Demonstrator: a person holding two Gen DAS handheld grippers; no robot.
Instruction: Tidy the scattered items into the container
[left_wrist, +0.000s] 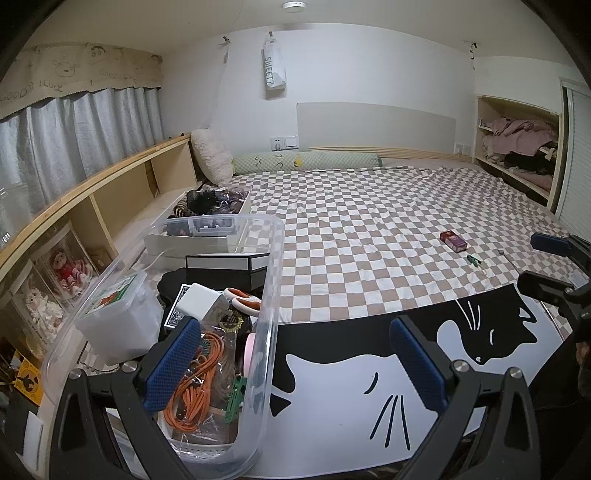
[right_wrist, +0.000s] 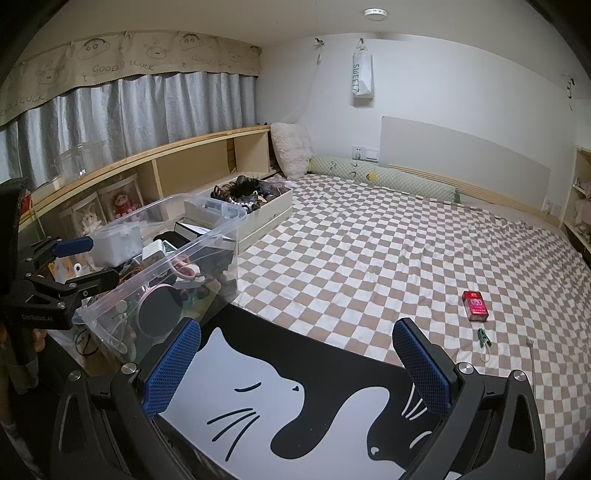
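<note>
A clear plastic container (left_wrist: 275, 280) (right_wrist: 207, 242) sits at the left of the bed, holding an orange cable (left_wrist: 201, 373), scissors (left_wrist: 242, 299), a white charger (left_wrist: 203, 301) and boxes. A red box (left_wrist: 453, 240) (right_wrist: 475, 305), a green clip (left_wrist: 474, 261) (right_wrist: 482, 338) and a thin metal tool (right_wrist: 532, 354) lie scattered on the checked sheet at the right. My left gripper (left_wrist: 295, 365) is open and empty, its left finger over the container's rim. My right gripper (right_wrist: 295, 365) is open and empty above the cat mat (right_wrist: 295, 406), left of the scattered items.
A white tray (right_wrist: 273, 216) of dark accessories stands behind the container. A wooden shelf (right_wrist: 166, 162) with dolls runs along the left wall. Pillows (right_wrist: 291, 147) lie at the headboard. The black and white cat mat (left_wrist: 369, 369) covers the bed's near edge.
</note>
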